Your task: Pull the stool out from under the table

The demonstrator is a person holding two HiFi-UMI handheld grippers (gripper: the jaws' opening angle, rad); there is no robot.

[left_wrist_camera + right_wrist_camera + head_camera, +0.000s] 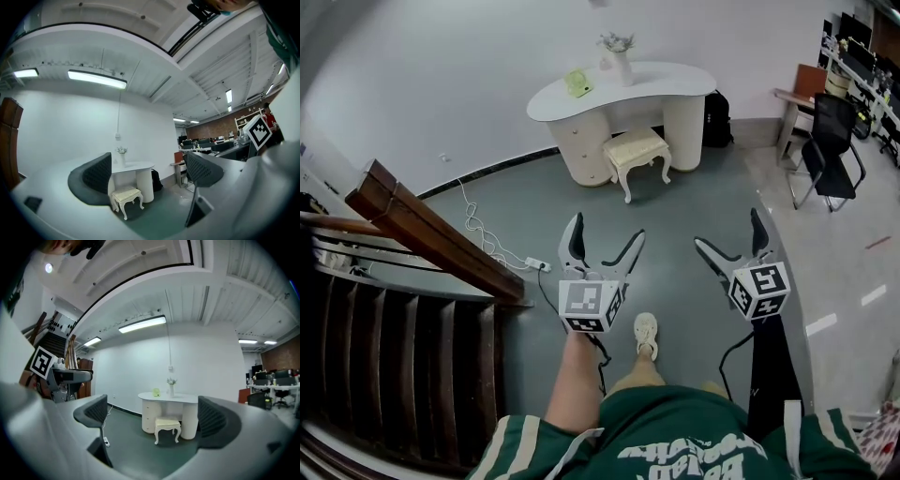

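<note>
A cream stool with curved legs stands on the grey-green floor, pulled partly out from under a white curved table. The stool shows between the left gripper's jaws and the stool between the right's, far off. My left gripper and right gripper are held level, side by side, well short of the stool. Both stand wide open with nothing between their fingers.
A white vase and a green object sit on the table. A dark bag leans by its right leg. A wooden stair rail runs at left, a power strip lies on the floor, an office chair stands right.
</note>
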